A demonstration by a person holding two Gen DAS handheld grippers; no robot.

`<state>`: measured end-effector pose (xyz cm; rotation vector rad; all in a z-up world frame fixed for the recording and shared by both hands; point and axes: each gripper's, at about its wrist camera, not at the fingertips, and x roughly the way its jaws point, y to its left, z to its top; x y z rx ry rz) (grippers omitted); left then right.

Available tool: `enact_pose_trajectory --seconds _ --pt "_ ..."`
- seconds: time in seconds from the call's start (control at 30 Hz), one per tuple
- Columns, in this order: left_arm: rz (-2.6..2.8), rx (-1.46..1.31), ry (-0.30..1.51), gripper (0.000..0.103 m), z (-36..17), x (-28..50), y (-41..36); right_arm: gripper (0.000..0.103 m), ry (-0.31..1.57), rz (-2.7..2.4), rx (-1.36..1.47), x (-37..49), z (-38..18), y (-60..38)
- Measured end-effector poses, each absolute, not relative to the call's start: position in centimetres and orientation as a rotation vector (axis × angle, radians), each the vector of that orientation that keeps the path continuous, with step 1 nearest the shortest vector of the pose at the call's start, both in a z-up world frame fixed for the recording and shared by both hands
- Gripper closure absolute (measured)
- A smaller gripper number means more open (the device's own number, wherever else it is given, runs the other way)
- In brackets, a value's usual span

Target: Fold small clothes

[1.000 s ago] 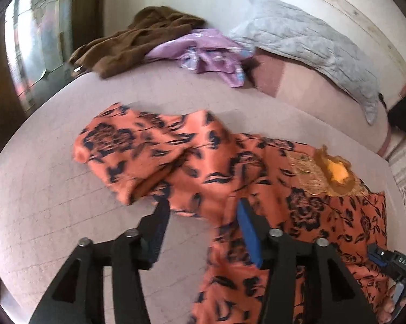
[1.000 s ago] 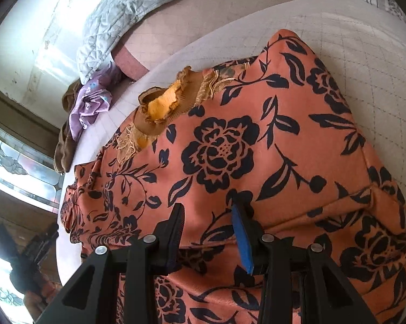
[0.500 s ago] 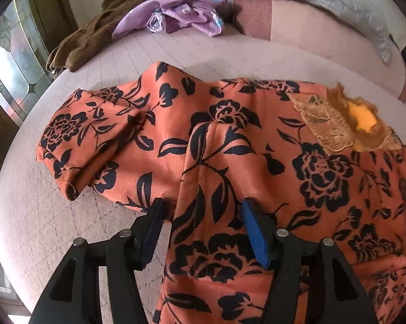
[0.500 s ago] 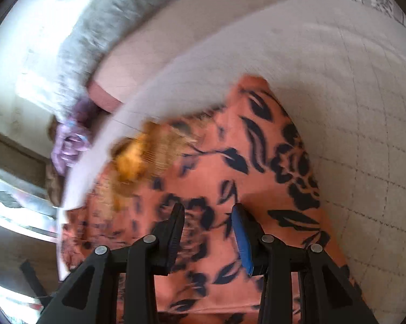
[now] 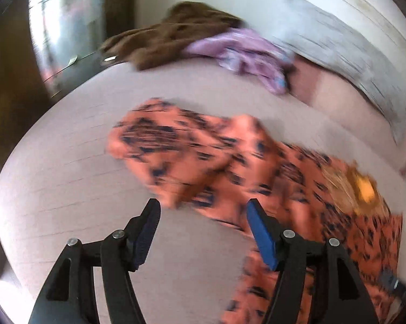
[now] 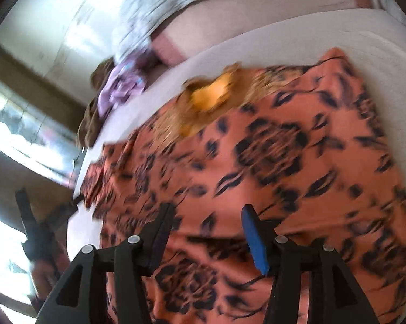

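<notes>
An orange garment with a black flower print (image 5: 305, 178) and a gold embroidered neck (image 6: 213, 94) lies spread on the pale quilted bed (image 5: 68, 167). Both views are blurred by motion. My left gripper (image 5: 203, 210) hovers just short of the garment's near edge, beside its folded sleeve (image 5: 159, 140). Its jaws are opening and nothing is pressed between them. My right gripper (image 6: 207, 212) is over the garment's broad body (image 6: 283, 162). Its jaws are opening too, and the cloth lies below them, free of the pads.
At the bed's far side lie a brown garment (image 5: 176, 35), a purple garment (image 5: 246, 54) and a grey quilted pillow (image 5: 351, 54). A leaded-glass window (image 5: 57, 21) stands at the left. The left gripper shows as a dark blur (image 6: 33, 229) in the right wrist view.
Both pairs of jaws stand wider than before. The left view has pulled back from close over the cloth to its near edge. The right view has swung back over the garment's body.
</notes>
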<state>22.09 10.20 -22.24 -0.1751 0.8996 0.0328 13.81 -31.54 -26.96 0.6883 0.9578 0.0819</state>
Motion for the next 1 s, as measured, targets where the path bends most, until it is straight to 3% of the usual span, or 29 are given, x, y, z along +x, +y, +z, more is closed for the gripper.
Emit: enact_pose_trajectory --seconds 0.17,0.3,0.37,0.53,1.0 --pt "0.219 -0.131 0.868 0.036 -22.8 21.9 13.4 0.045 0.972 0.188 0.599 14.8 -25.9 -27.3" --pt "0.275 -0.030 0.808 0.036 -22.2 21.6 12.8 0.045 0.907 0.350 0.496 17.8 -20.6 -21.2" --pt "0.284 0.006 0.781 0.030 -21.7 21.8 12.1 0.045 0.873 0.451 0.402 18.9 -17.4 -17.1" --pt "0.279 0.038 0.774 0.027 -21.5 23.1 12.0 0.044 0.745 0.619 0.285 16.5 -11.8 -12.6" --pt "0.103 -0.450 0.937 0.026 -25.5 26.9 17.5 0.042 0.992 0.212 0.405 16.0 -24.5 -25.3"
